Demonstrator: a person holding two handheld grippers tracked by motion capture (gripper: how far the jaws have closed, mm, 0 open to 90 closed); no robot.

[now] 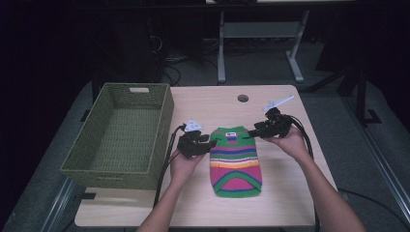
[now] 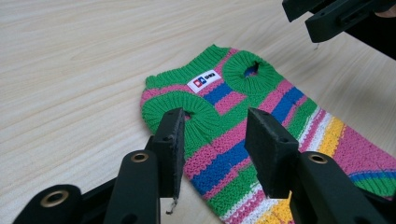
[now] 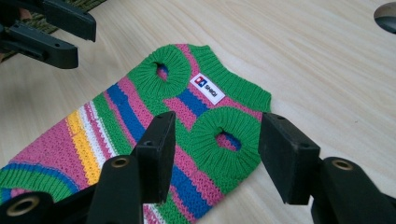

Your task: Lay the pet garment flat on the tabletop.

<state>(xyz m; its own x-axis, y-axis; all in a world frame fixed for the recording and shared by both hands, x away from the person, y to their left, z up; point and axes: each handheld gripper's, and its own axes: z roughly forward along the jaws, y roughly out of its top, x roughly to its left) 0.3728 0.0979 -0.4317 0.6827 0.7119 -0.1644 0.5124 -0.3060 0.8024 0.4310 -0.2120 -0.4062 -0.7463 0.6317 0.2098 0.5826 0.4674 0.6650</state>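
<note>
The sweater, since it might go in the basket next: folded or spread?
Spread: the sweater lies flat on the table, both armholes showing.

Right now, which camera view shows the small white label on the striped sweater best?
The right gripper view: the white label lies close, in focus, unobstructed, near the sweater neckline, its lettering nearly legible. The left gripper view shows it clearly too, but smaller. In the high view it is a tiny pale speck.

Basket (image 1: 121,133) walls off the table's left side. Bare tabletop (image 1: 285,188) is open right of the sweater (image 1: 235,162) and behind it.
</note>
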